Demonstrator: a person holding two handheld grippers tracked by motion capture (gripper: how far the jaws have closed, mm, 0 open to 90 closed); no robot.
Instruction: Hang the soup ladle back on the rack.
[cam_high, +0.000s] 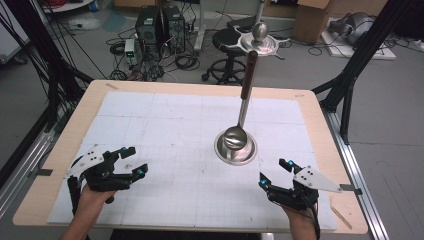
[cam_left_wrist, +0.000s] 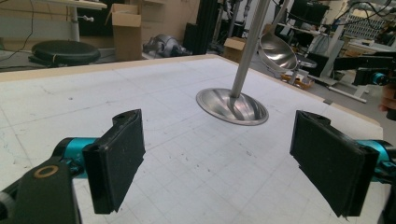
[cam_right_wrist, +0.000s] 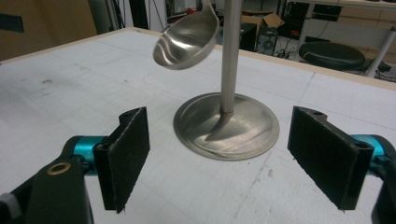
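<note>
Steel ladle stand (cam_high: 235, 148) sits on the white gridded mat (cam_high: 165, 130) covering the wooden counter (cam_high: 320, 120), right of centre, its round dished base flat on the mat and a slim metal post rising from it. A ladle (cam_high: 243, 107) hangs on that post, its dark wooden handle up toward 12 o'clock in the high view and its shiny bowl low over the base. In the right gripper view the bowl (cam_right_wrist: 187, 39) floats clear above the base, at about 10 o'clock from the foot of the post. The left claw (cam_high: 131, 161), held in a person's hand, hovers over the mat at 8 o'clock from the stand, well apart from it, its jaws spread wide with nothing between them. The right claw (cam_high: 276, 172) hangs near the stand at 5 o'clock from it, jaws likewise parted and empty. Stools, cables and boxes clutter the floor beyond the counter's far edge.
</note>
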